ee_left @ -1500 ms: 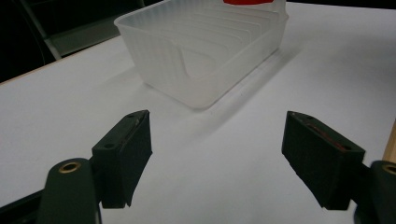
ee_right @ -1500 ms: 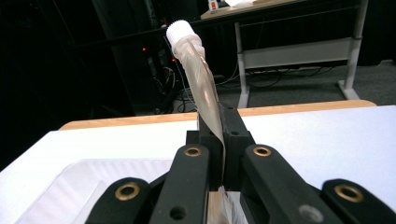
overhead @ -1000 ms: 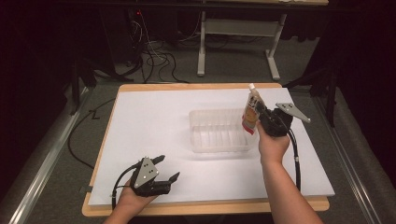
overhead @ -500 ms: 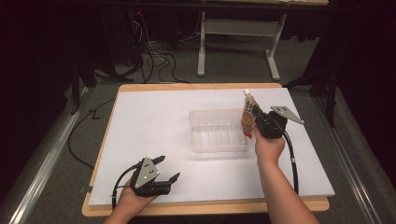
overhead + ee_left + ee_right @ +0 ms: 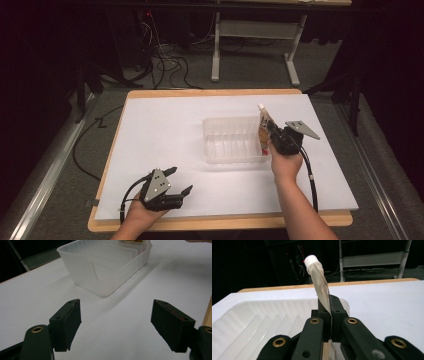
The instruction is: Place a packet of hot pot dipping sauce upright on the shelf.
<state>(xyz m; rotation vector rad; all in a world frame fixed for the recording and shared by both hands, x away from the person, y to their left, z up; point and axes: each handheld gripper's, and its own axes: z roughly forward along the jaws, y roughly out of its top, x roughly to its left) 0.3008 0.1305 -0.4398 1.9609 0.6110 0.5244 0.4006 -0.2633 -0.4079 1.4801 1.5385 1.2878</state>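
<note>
- High view: At the right edge of the clear plastic bin (image 5: pixel 232 141), which sits near the middle of the white table (image 5: pixel 165 130), the right gripper (image 5: pixel 272 135) pinches a soft tube (image 5: pixel 263 127) flat between its jaws. The tube stands nearly upright, its long axis vertical and tipped slightly away from the person, white cap on top and its lower end at the bin's right wall. The left gripper (image 5: pixel 181 182) rests near the table's front edge, well apart from the bin, jaws spread and empty. The right hand is plainly the nearer of the two to the bin.

- Left gripper view: The two black jaws stand wide apart with bare white table between them. The ribbed bin (image 5: pixel 107 267) lies ahead and a little to the left, its dividers visible through the cloudy wall; a hint of orange shows at its far end.

- Right gripper view: The jaws are pressed together on the flattened body of the tube (image 5: pixel 322 288), whose capped end rises up and leans left, above the far rim. The bin (image 5: pixel 252 320) opens just below and to the left of the grip, so the coming move appears to turn on a short descent leftward into the end slot.
</note>
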